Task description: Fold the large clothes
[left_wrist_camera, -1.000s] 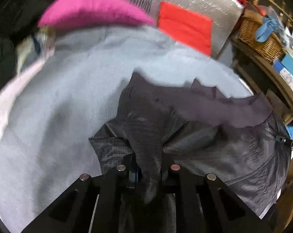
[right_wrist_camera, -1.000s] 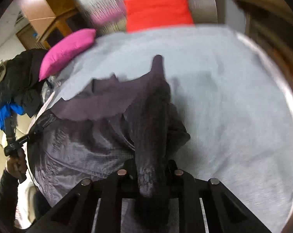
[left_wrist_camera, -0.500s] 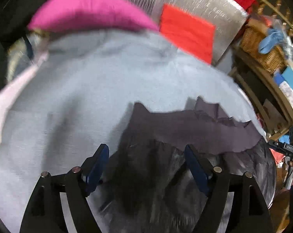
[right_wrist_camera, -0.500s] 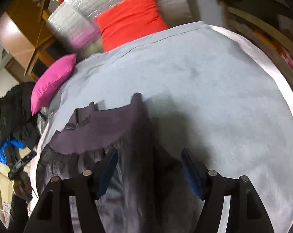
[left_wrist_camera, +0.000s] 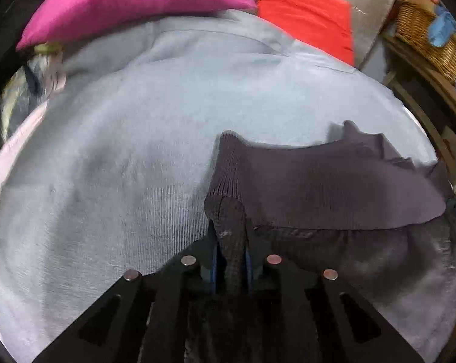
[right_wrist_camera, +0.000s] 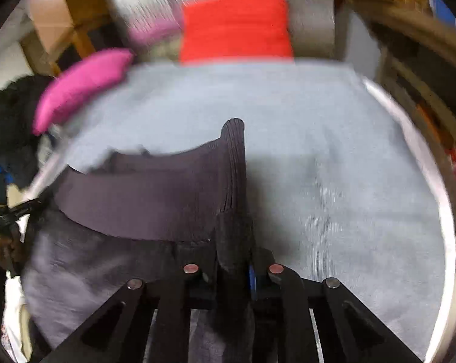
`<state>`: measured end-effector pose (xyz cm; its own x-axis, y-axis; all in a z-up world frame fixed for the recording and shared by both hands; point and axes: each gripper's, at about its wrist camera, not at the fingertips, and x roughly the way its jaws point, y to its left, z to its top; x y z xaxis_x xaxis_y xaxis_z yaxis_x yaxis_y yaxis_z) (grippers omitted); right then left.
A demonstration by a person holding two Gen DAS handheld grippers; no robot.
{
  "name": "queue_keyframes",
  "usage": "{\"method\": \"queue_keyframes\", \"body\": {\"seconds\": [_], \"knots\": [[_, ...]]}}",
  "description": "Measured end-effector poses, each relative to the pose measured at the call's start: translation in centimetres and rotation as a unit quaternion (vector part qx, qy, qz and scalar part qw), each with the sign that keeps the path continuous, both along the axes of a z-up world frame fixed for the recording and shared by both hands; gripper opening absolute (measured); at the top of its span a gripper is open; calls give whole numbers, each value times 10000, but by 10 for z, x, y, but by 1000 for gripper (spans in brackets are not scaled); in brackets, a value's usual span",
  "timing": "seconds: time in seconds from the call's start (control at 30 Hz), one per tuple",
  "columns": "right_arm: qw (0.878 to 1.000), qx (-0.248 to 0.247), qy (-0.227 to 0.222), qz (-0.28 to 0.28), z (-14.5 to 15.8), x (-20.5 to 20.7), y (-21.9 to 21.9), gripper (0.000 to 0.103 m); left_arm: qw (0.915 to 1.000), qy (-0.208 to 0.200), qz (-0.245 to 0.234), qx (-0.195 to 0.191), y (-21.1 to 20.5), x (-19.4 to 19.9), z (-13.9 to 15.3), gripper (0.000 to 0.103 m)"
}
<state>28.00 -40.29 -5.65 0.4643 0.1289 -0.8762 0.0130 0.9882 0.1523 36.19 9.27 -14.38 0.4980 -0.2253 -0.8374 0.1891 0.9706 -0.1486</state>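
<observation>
Both grippers reclosed: left gripper [left_wrist_camera: 231, 257], right gripper [right_wrist_camera: 235, 260] pinch one jacket [left_wrist_camera: 333, 187]

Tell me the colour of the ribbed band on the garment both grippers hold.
Dark purplish grey. The ribbed band shows best in the left wrist view, above the shinier dark body.

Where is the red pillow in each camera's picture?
Left wrist: the red pillow sits top right, just right of the pink pillow.
Right wrist: the red pillow sits top middle, blurry, with the pink pillow lower left.
Shared landmark: the pale blue bed cover.
</observation>
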Motion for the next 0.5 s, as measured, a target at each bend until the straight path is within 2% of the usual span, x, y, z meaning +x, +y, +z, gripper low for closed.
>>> {"method": "queue_keyframes", "body": {"seconds": [0.03, 0.1, 0.17, 0.2, 0.23, 0.27, 0.3, 0.43, 0.5], "knots": [[9999, 77, 34, -98, -7, -3, -5, 15, 10000, -40, 40, 30, 0, -1, 5, 18], [9992, 242, -72, -315, -7, -6, -9, 18, 9997, -196, 67, 159, -1, -6, 13, 27], [9992, 224, -49, -323, -2, -9, -10, 27, 9988, -306, 148, 339, 4, -15, 25, 37], [9992, 132, -47, -365, 4, -13, -12, 40, 9981, -415, 228, 403, 6, -22, 33, 41], [9989, 3, -92, -451, 14, -21, -14, 66, 9967, -569, 349, 456, 8, -30, 44, 51], [9985, -37, -202, -507, 22, -28, -13, 75, 9942, -789, 516, 512, 13, -44, 58, 60], [9982, -25, -285, -533, 30, -32, -12, 78, 9924, -945, 588, 521, 17, -53, 68, 62], [9944, 94, -801, -682, 72, -77, 1, 78, 9824, -1687, 742, 309, 20, -115, 104, 73], [9924, 268, -1076, -524, 83, -97, 26, 78, 9813, -1818, 621, 107, 9, -141, 108, 73]]}}
